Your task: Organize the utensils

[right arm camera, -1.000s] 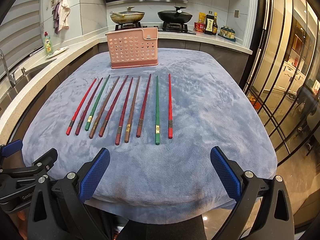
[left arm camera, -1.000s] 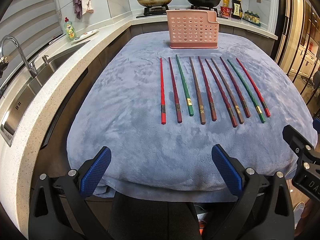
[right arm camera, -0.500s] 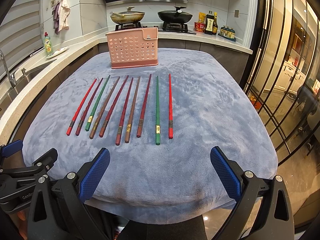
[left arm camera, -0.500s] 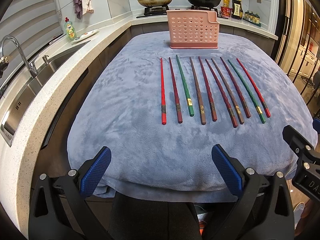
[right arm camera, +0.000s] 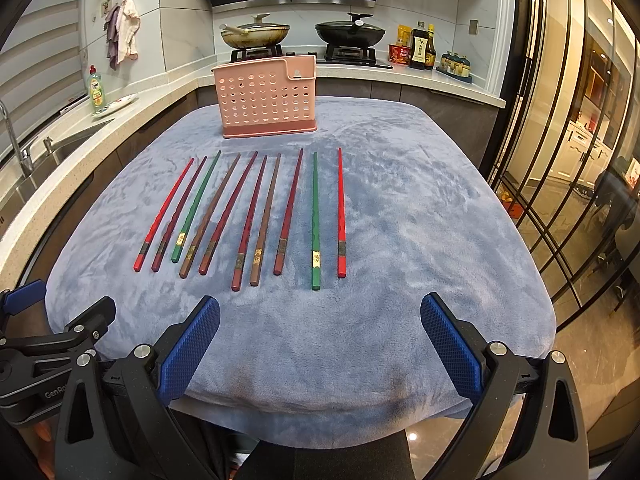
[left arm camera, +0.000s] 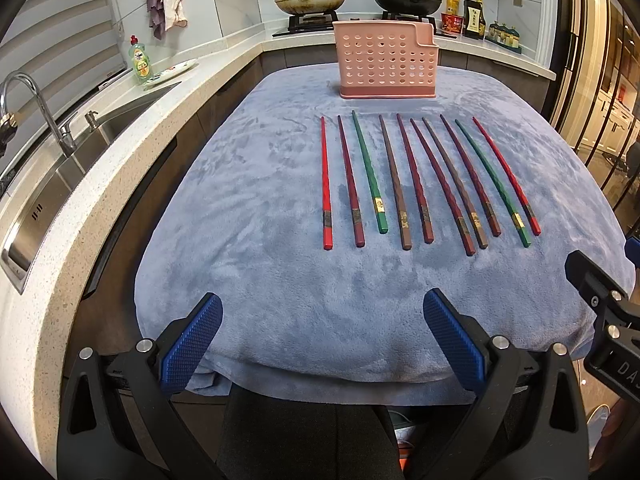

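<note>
Ten long lacquered chopsticks (left arm camera: 404, 184) lie side by side in a row on a bench covered with a plush grey-blue cloth (left arm camera: 260, 216), thick ends toward the cameras and tips pointing at a pink perforated plastic utensil holder (left arm camera: 386, 65) that stands upright at the far end of the cloth, apart from the tips. From the left in the left wrist view the row runs bright red (left arm camera: 326, 184), dark red, green (left arm camera: 369, 172), brown, several dark red and brown sticks, then a second green one (left arm camera: 494, 180) and a second bright red one (left arm camera: 507, 176) at the right end; most carry a gold or dark band near the thick end. None of the sticks touches the holder. The left hand-held gripper (left arm camera: 322, 336) hangs over the near edge of the cloth with its blue textured pads (left arm camera: 192, 344) spread wide and nothing between them. The right hand-held gripper (right arm camera: 320, 340) is likewise released, its blue pads (right arm camera: 450, 346) wide apart above the near cloth edge, well short of the chopsticks. To the left of the bench runs a speckled stone worktop with a steel sink (left arm camera: 48, 184).
</note>
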Tool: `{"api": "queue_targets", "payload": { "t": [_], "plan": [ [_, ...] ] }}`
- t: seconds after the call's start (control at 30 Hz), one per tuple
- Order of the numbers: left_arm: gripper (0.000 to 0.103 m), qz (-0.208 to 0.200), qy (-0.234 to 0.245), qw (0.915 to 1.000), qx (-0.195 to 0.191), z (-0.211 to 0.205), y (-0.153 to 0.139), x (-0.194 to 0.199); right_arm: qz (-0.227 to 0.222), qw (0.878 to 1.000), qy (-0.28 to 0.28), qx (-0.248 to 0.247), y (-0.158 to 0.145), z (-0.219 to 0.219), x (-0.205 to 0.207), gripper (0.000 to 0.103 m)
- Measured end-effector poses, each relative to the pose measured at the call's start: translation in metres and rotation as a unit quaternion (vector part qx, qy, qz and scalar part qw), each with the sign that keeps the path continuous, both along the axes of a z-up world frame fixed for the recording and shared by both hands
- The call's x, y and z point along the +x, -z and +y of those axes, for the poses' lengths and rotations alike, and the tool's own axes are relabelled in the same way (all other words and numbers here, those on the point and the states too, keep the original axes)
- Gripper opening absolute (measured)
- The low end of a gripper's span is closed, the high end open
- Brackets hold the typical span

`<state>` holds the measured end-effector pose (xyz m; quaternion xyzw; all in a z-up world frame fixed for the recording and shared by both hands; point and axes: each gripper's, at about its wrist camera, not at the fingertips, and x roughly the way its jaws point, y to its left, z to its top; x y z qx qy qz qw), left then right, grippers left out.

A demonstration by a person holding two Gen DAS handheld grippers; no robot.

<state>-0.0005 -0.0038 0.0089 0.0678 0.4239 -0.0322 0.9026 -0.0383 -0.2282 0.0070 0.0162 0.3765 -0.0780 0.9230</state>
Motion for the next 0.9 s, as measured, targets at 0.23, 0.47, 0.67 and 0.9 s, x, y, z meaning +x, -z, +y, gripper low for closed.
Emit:
{"api": "queue_targets", "payload": {
  "t": [0.23, 0.47, 0.67, 0.9],
  "plan": [
    [0.096, 0.000, -0.001, 1.0000, 0.000, 0.000, 0.000, 0.000, 0.000, 1.000, 0.000, 0.001, 0.000, -0.001, 0.000, 0.096],
    [0.096, 0.005, -0.013, 0.9997, -0.019, 0.011, 0.003, 0.009, 0.003, 1.000, 0.007, 0.001, 0.002, -0.005, 0.005, 0.096],
    [0.096, 0.009, -0.046, 0.9981, -0.041, 0.032, 0.011, 0.031, 0.000, 1.000, 0.024, 0.004, 0.011, -0.021, 0.015, 0.096],
    [0.096, 0.022, -0.061, 0.9973, -0.034, 0.036, 0.032, 0.069, -0.008, 0.999, 0.042, 0.027, 0.023, -0.044, 0.045, 0.096]
  ]
}}
